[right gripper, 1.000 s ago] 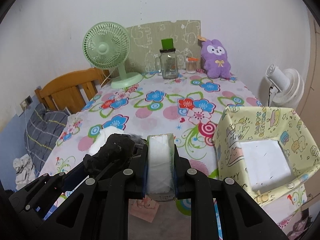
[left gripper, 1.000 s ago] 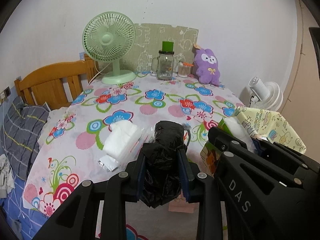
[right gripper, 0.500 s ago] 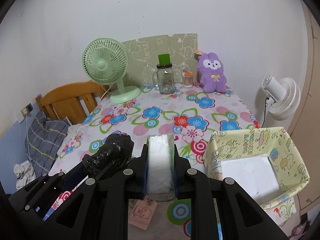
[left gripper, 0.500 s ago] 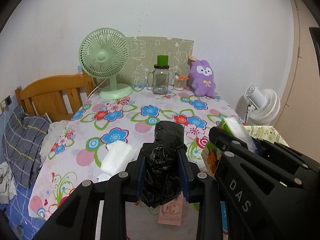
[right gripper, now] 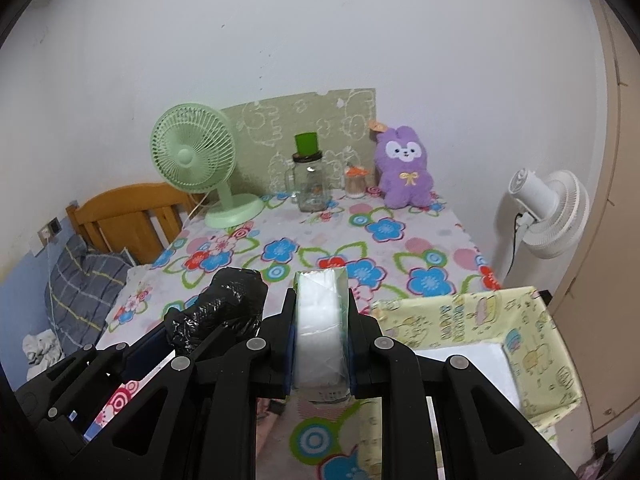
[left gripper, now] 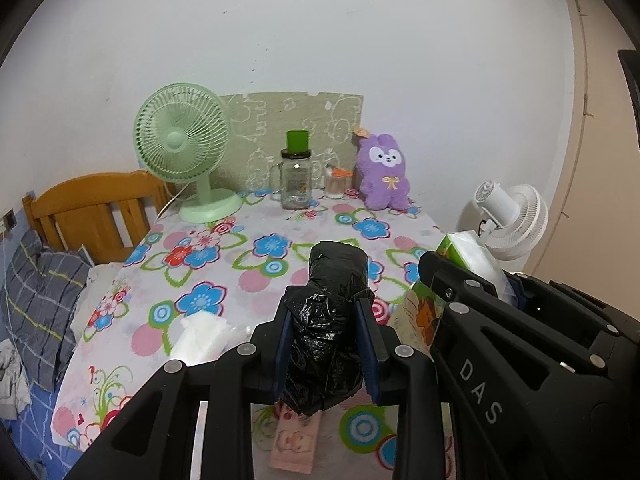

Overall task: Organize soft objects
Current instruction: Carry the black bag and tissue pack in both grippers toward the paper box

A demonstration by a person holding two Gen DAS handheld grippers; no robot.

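Note:
My left gripper (left gripper: 326, 308) is shut on a crumpled black plastic bag roll (left gripper: 334, 280), held above the near part of the flowered table (left gripper: 256, 264). My right gripper (right gripper: 320, 300) is shut on a white tissue pack (right gripper: 320, 320) with green sides, close beside the left one. In the left wrist view the tissue pack (left gripper: 466, 254) shows at the right; in the right wrist view the black roll (right gripper: 228, 304) shows at the left. A yellow patterned fabric box (right gripper: 524, 320) stands open at the table's near right corner. A white soft pack (left gripper: 202, 336) lies on the table below the left gripper.
A purple plush (right gripper: 404, 168), a glass jar (right gripper: 310, 184) with a green lid, a small cup (right gripper: 355, 184) and a green desk fan (right gripper: 196, 160) line the table's far edge. A white fan (right gripper: 548, 208) stands right of the table. A wooden headboard (left gripper: 92, 208) and a grey pillow (left gripper: 40, 300) lie left. A pink card (left gripper: 296, 440) lies near the front edge.
Both grippers have risen and drawn back from the table, each still holding its object. The white pack and the yellow box now sit lower in view.

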